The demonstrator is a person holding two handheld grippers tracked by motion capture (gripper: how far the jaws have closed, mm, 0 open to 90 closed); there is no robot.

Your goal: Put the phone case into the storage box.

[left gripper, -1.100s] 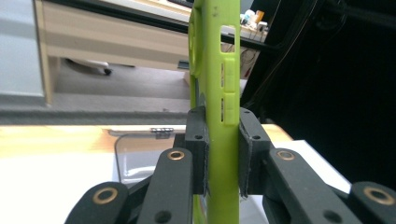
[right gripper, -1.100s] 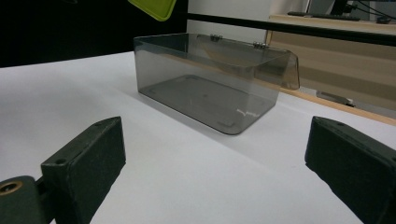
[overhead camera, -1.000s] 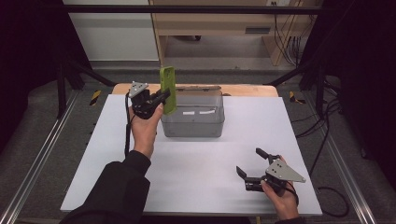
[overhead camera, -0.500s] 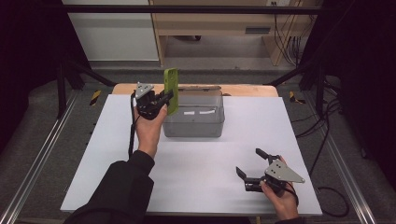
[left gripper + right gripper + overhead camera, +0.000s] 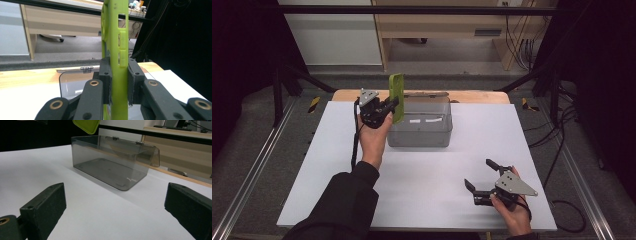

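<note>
The room is dim at the sides, with a pale wooden desk and dark cables at the back. In the middle stands a table (image 5: pixel 422 195) with a white top and a strip of bare wood along its far edge.

On the far part of the table sits a clear grey box (image 5: pixel 421 129). Its lid is flipped open toward the back, and I can see nothing inside it.

The left gripper (image 5: pixel 388 107) is up in the air by the box's left end. Its two jaws are squeezed tight on a green phone case (image 5: pixel 396 97). The case stands up straight, with the jaws pinching its lower part from both sides. The top of the case sticks up high above them.

The right gripper (image 5: pixel 479 181) rests near the front right of the table, well apart from the box. Its jaws are spread wide, with nothing between them.

Here is what I think could go wrong. The case looks soft and bendy, and only a small part of it is held. If the hand tips or shakes, the case could twist or slip out and drop onto the table instead of into the box.

If the case is meant to go in the box, its bottom edge could bump the box wall on the way down. That could push the light box along the table, since nothing holds it in place. The other gripper is too far off to steady it.
</note>
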